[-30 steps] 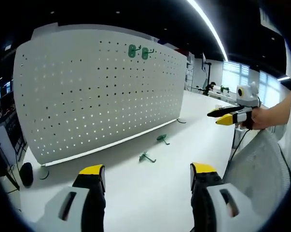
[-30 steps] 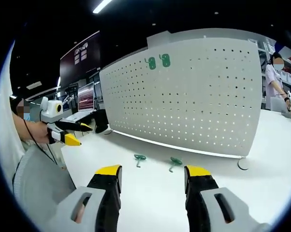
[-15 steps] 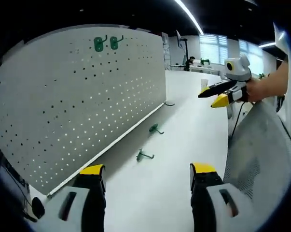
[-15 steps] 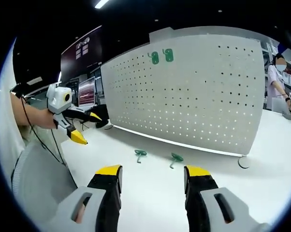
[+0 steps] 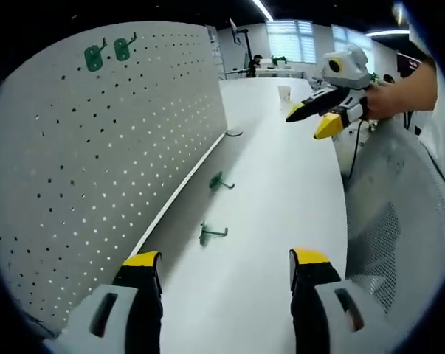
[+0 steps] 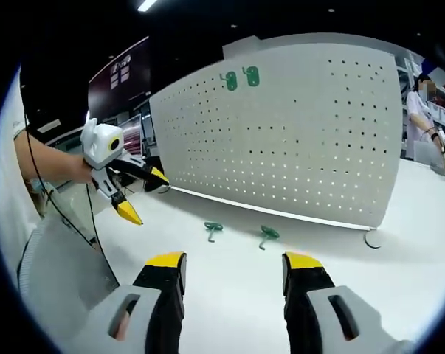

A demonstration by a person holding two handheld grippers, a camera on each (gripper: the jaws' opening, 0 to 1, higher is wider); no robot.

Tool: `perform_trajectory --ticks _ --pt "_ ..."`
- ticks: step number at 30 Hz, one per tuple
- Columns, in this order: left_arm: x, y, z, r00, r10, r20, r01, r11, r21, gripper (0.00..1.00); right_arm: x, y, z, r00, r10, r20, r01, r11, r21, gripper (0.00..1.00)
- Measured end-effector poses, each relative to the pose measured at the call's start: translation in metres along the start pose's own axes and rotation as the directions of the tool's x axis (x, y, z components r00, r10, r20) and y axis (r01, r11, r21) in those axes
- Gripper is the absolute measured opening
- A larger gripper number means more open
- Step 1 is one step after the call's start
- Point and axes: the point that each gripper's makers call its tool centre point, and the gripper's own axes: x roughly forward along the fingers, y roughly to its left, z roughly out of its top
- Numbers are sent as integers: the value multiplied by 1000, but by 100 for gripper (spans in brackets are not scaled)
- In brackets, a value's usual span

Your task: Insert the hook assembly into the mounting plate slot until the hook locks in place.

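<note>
Risk is lying mainly in the pickup: the two loose green hooks are resting flat on the white table [image 5: 296,199], and a hook this thin is likely to skid or rotate if you are closing the jaws off-centre, which would leave its pegs misaligned with the holes. The nearer hook [image 5: 209,233] is sitting at centre frame in the left gripper view, the farther hook [image 5: 219,181] just above it, both near the foot of the pegboard [image 5: 97,169]. Two mounted hooks [image 5: 107,51] are hanging at upper left.

Your left gripper [image 5: 226,269] is standing spread wide at the bottom edge, gripping nothing and touching nothing. Your right gripper [image 6: 233,273] is likewise spread and empty; it is pointing at both hooks. You are holding both grippers well apart from the hooks.
</note>
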Motion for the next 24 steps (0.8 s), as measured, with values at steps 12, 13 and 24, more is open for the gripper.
perform_trajectory --ticks 12,13,24 --pt "24 -3 -8 990 -90 -109 97 993 62 70 -2 -1 0 1000 2 8 -2 1000 13 50" --pt "27 -2 -9 988 -94 -120 102 993 65 70 -1 -1 0 1000 4 7 -4 1000 18 50" --pt "46 0 -11 971 -145 -189 166 981 104 70 -2 -3 -1 1000 -3 5 3 1000 21 50"
